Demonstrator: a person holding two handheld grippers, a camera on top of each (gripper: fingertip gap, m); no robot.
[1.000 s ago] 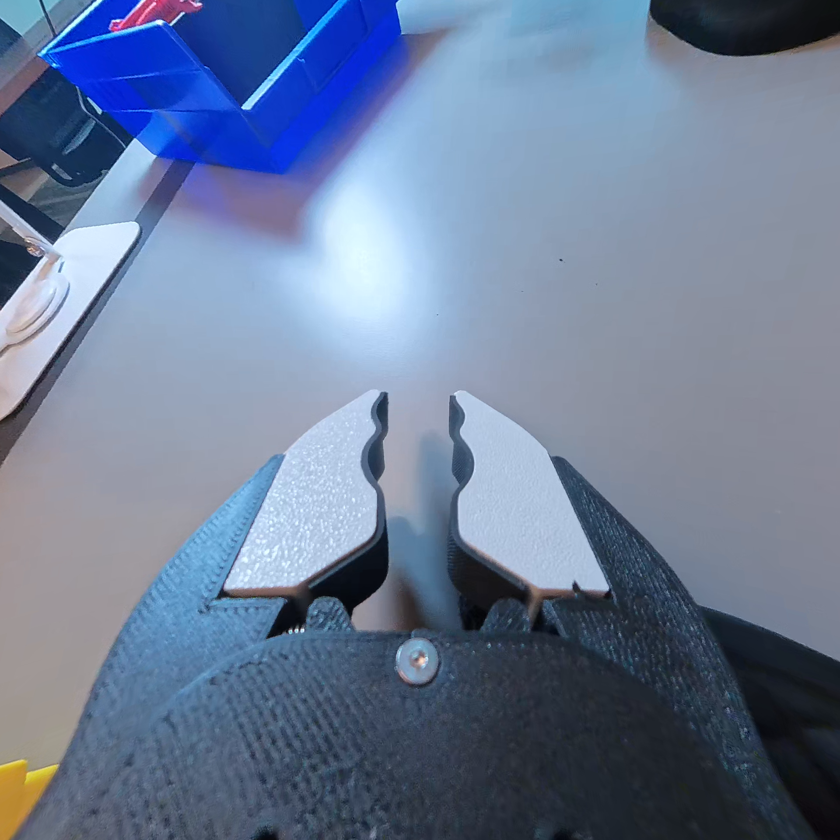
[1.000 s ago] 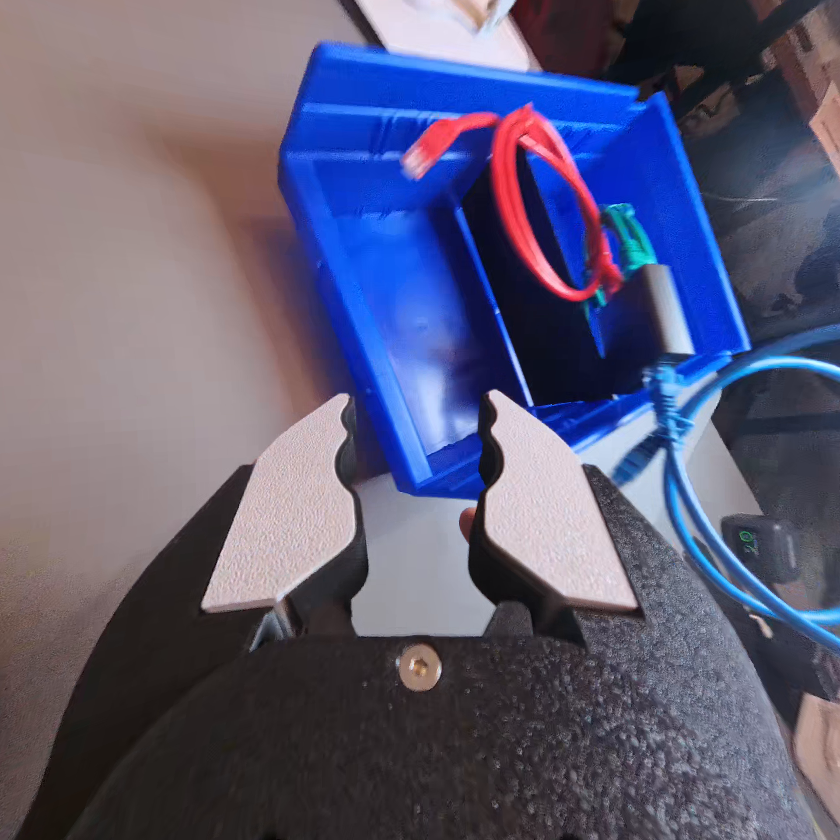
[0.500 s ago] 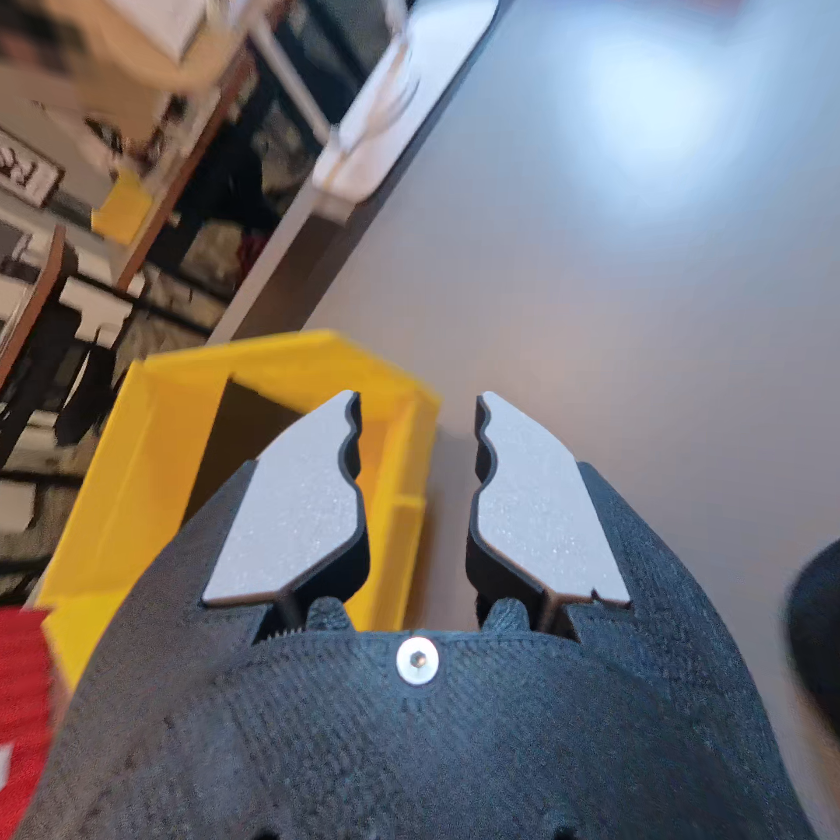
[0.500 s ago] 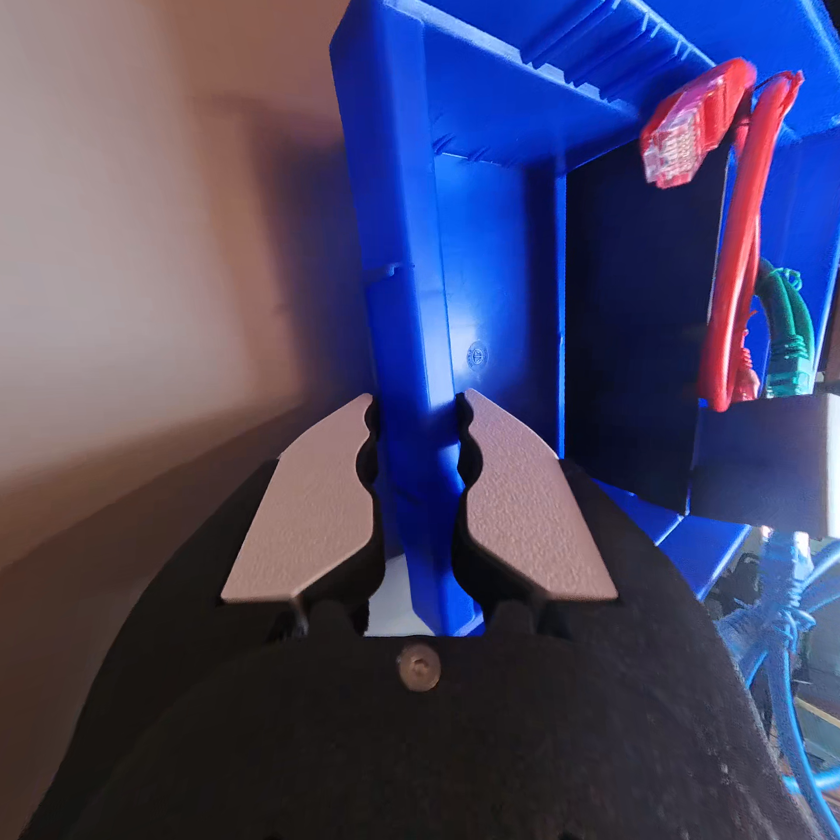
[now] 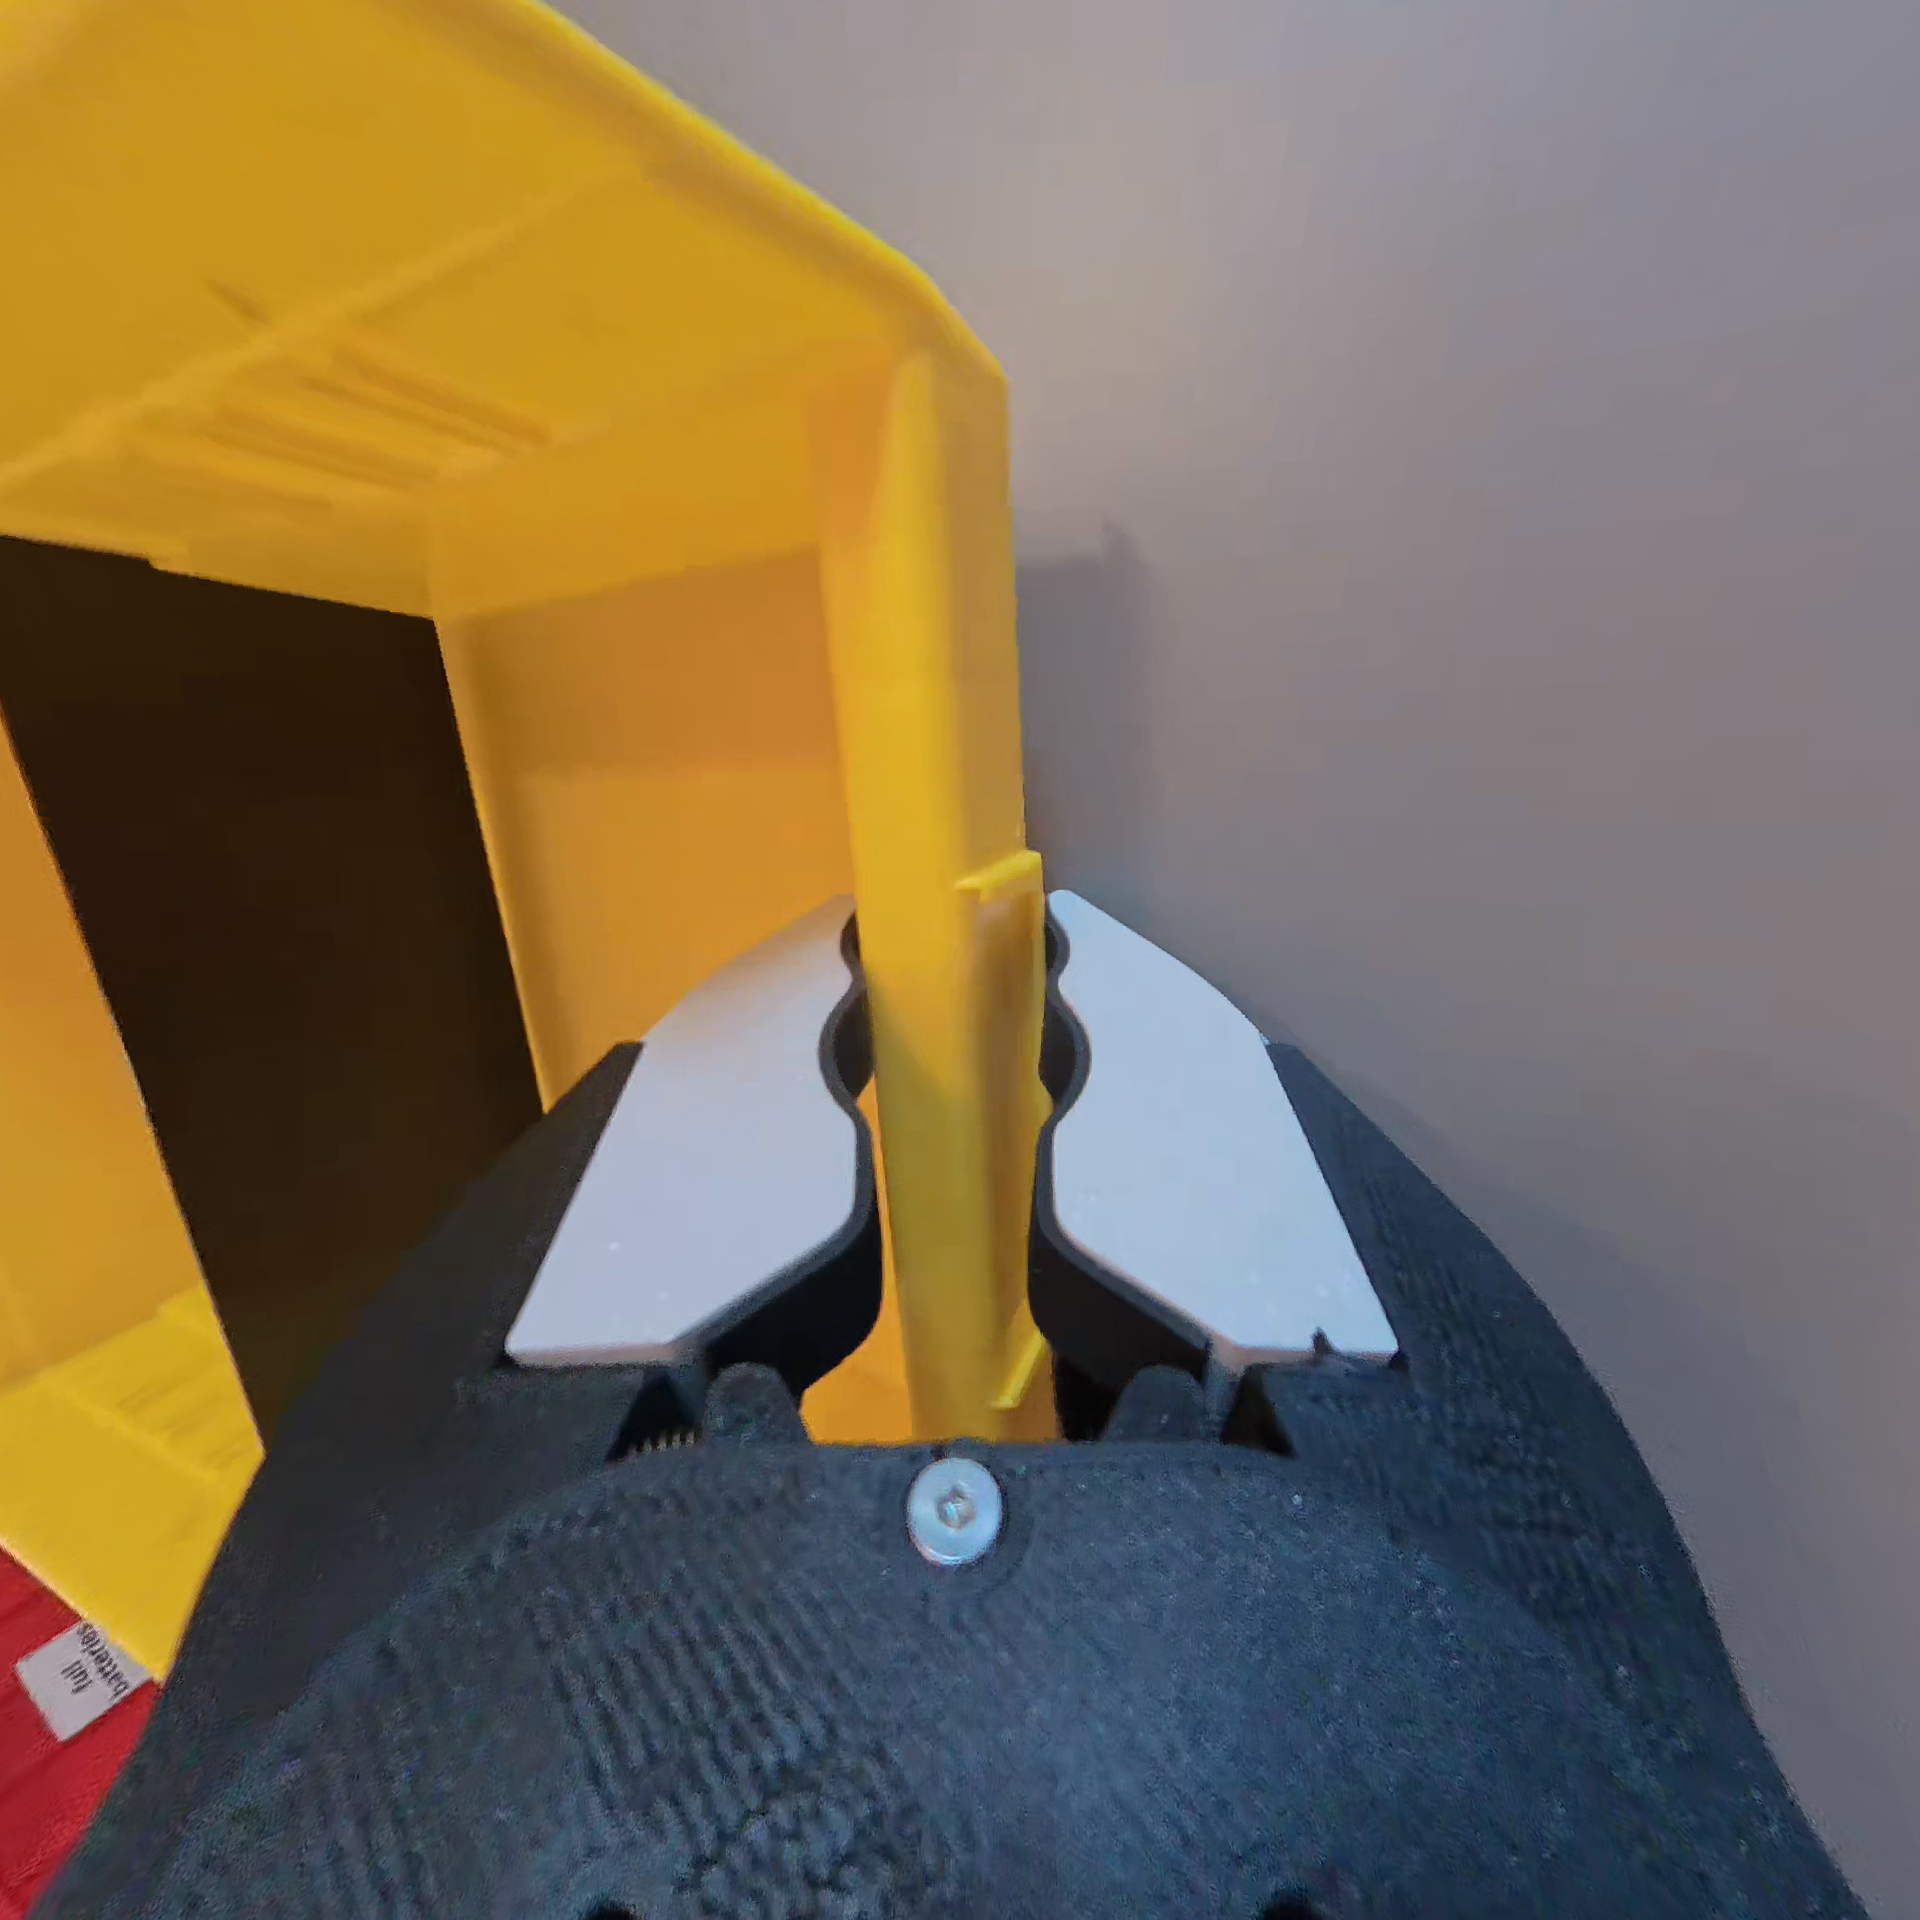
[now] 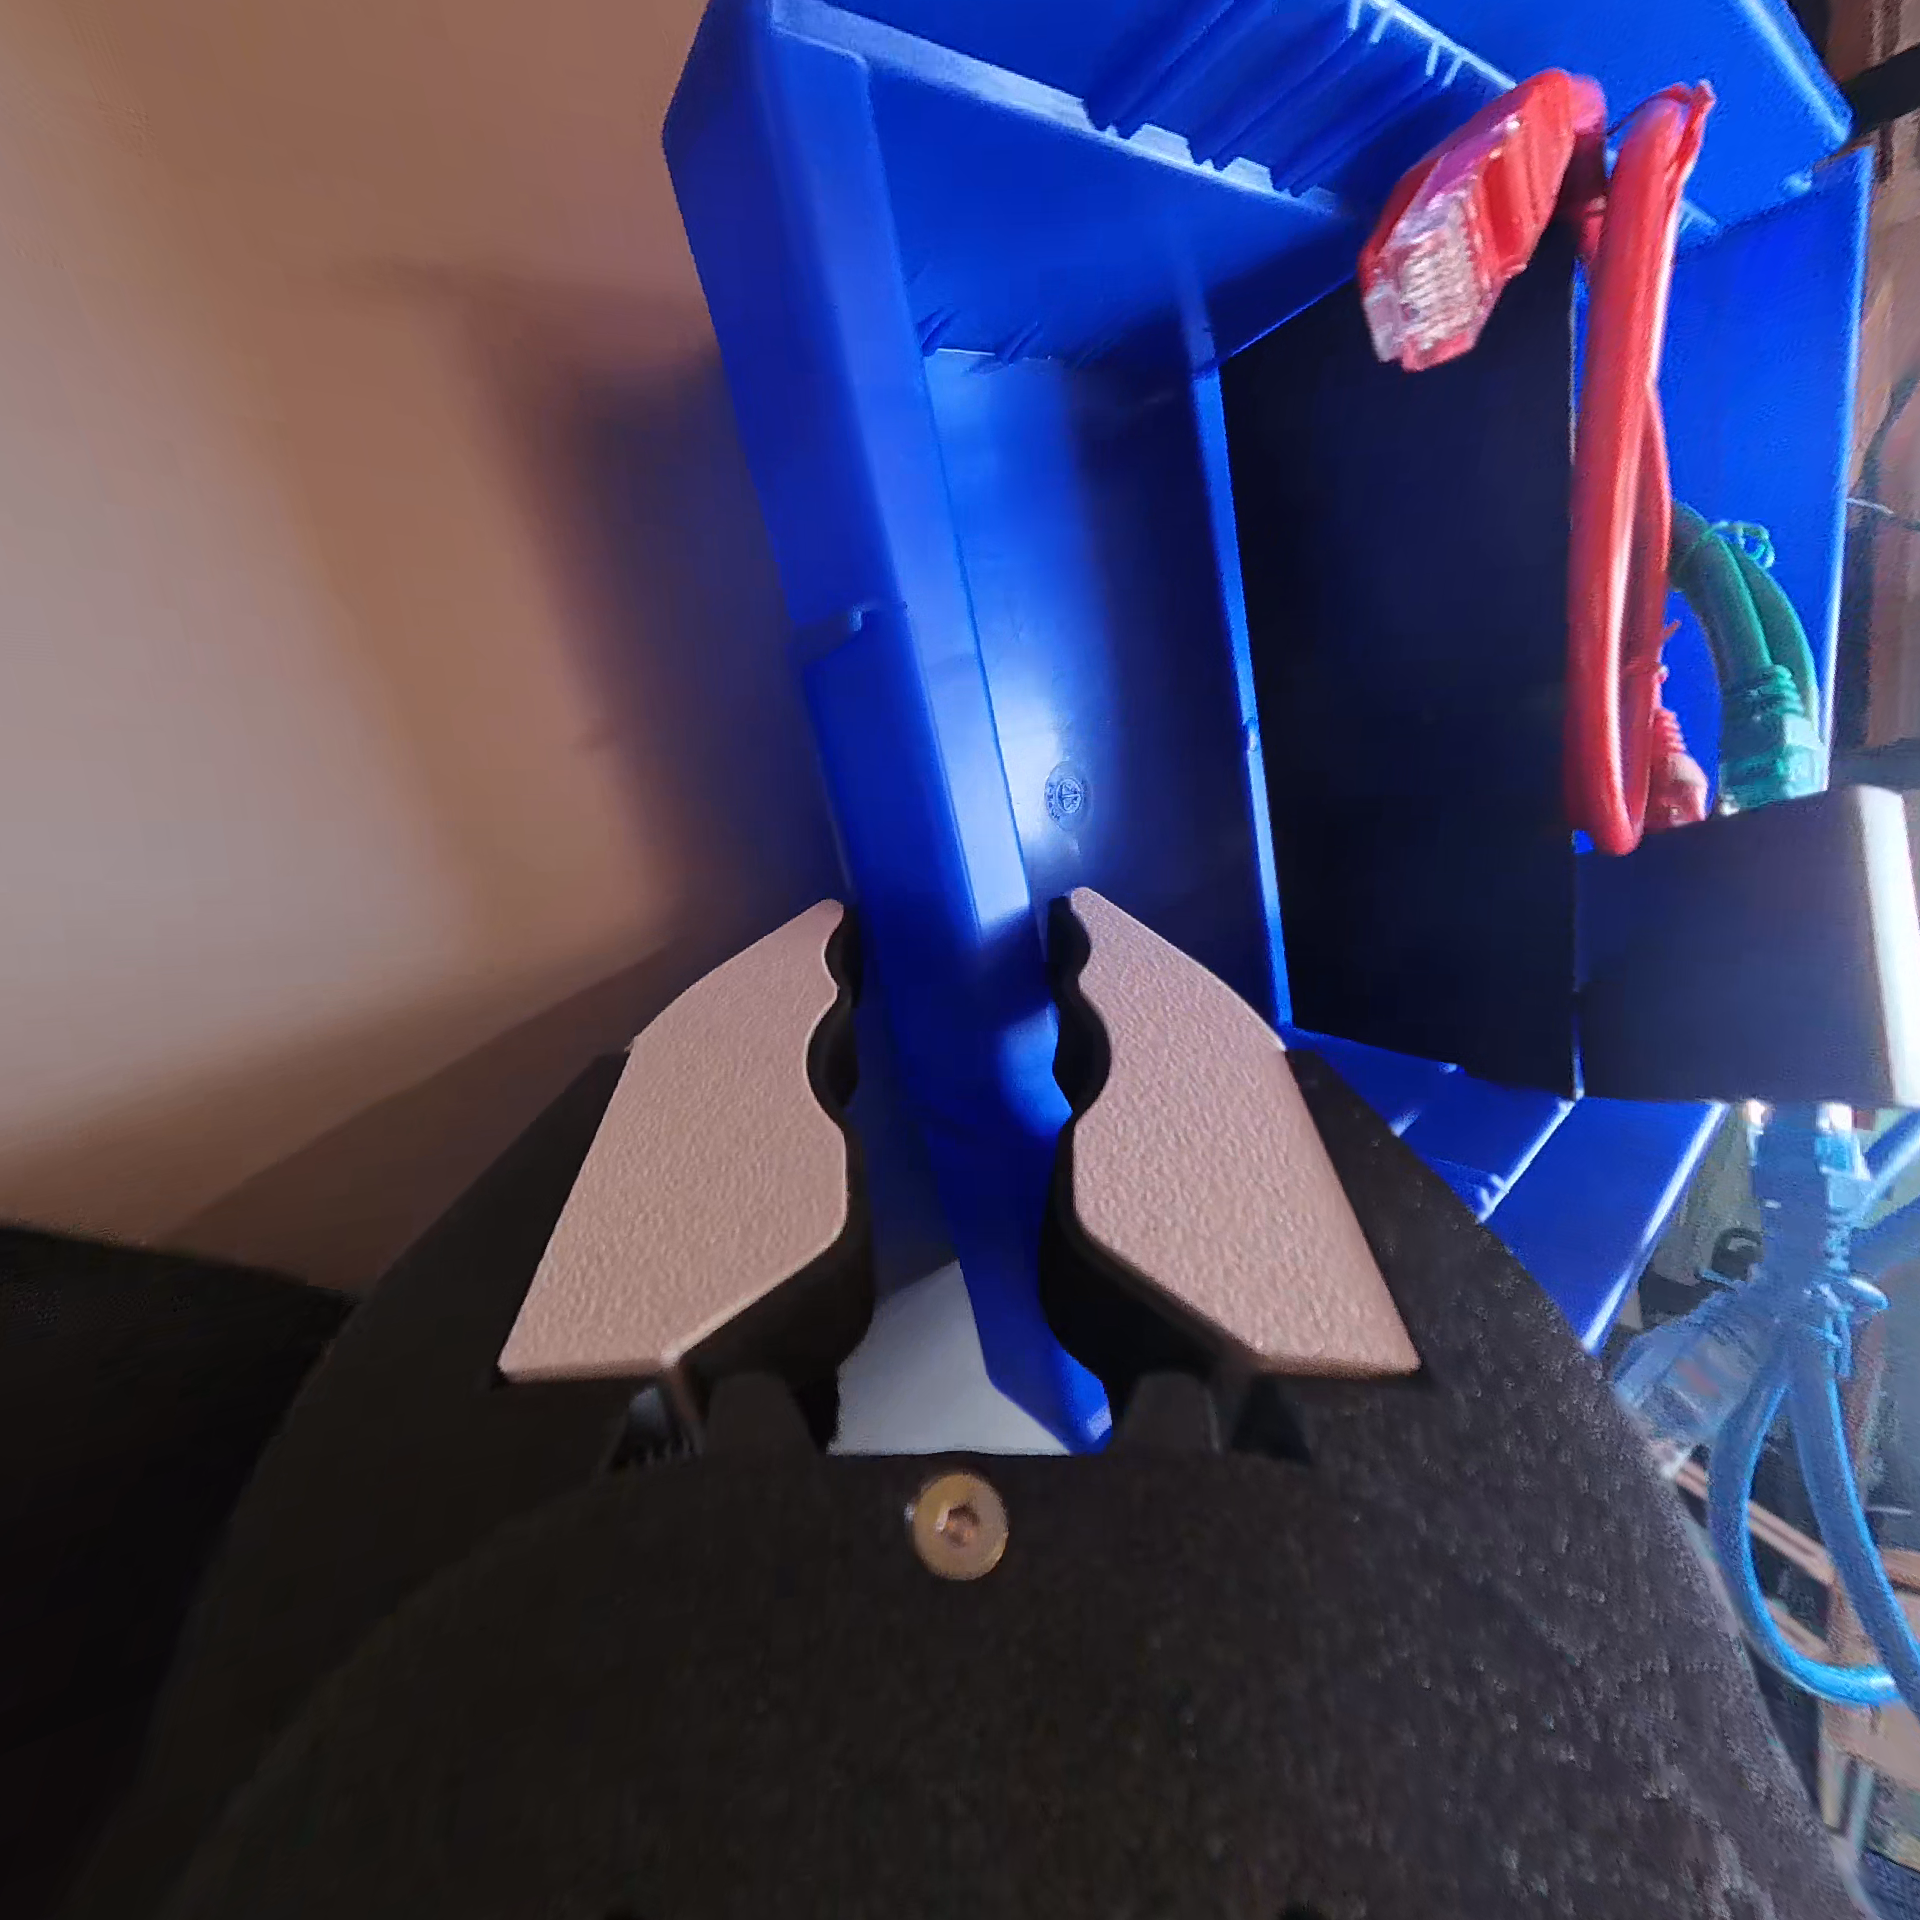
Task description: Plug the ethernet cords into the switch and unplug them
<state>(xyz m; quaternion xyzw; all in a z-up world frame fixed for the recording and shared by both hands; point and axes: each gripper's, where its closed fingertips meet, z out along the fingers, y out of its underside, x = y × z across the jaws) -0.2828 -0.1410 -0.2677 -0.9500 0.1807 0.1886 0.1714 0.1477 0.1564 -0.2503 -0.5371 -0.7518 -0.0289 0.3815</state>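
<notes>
My right gripper [image 6: 951, 914] is shut on the side wall of a blue bin [image 6: 914, 540]. Inside the bin are a coiled red ethernet cord [image 6: 1621, 499] with its clear plug [image 6: 1444, 281] sticking up, a green ethernet cord [image 6: 1756, 665], and a grey switch box [image 6: 1766, 935] at the right edge. A blue ethernet cord [image 6: 1787, 1455] hangs outside the bin at lower right. My left gripper [image 5: 951, 914] is shut on the side wall of a yellow bin [image 5: 935, 727], whose inside shows a dark divider [image 5: 260, 883].
Both bins sit on a grey table [image 5: 1507, 520]. A red bin [image 5: 62, 1766] with a white label shows at the lower left of the left wrist view. A dark object [image 6: 135, 1403] lies at the lower left of the right wrist view. My right fingertips sit around 50 centimetres from my left ones.
My left gripper swung left from the bare table to the yellow bin and closed on its wall. My right gripper moved up to the blue bin and closed on its wall.
</notes>
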